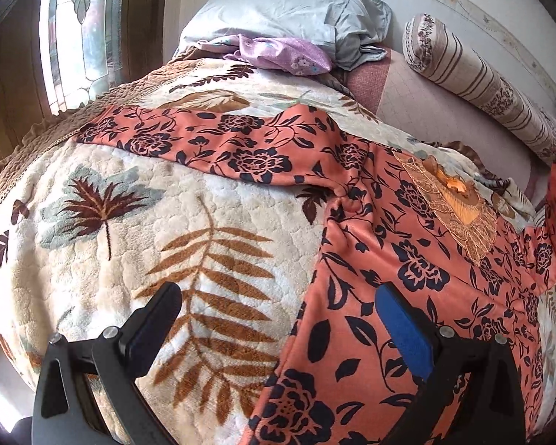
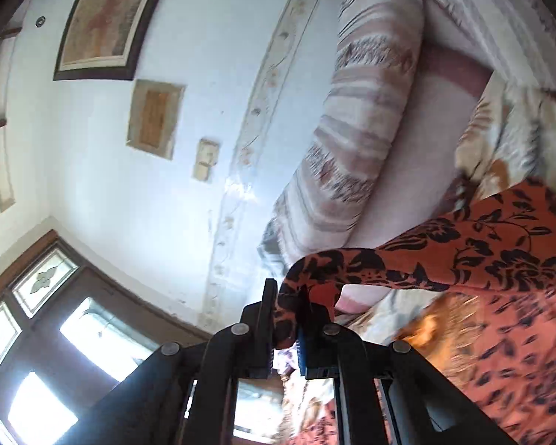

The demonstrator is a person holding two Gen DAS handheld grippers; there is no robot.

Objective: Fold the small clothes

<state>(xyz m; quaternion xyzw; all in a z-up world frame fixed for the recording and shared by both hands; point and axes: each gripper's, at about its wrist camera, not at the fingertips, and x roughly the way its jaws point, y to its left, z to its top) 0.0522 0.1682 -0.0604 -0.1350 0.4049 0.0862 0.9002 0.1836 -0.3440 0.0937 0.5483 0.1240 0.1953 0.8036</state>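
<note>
An orange top with a black flower print [image 1: 400,244] lies spread on a plush leaf-pattern blanket [image 1: 166,230], one sleeve [image 1: 204,141] stretched out to the left and a lace patch [image 1: 456,200] at its neck. My left gripper [image 1: 278,304] is open and empty, hovering above the top's left side edge. My right gripper [image 2: 287,296] is shut on the end of the other sleeve [image 2: 444,256] and holds it lifted off the bed; the view is tilted and blurred.
A striped bolster [image 1: 482,81] lies along the wall, also in the right wrist view [image 2: 352,129]. A grey pillow [image 1: 285,15] and a purple cloth [image 1: 289,52] sit at the bed's head. A window [image 1: 81,29] is at the left.
</note>
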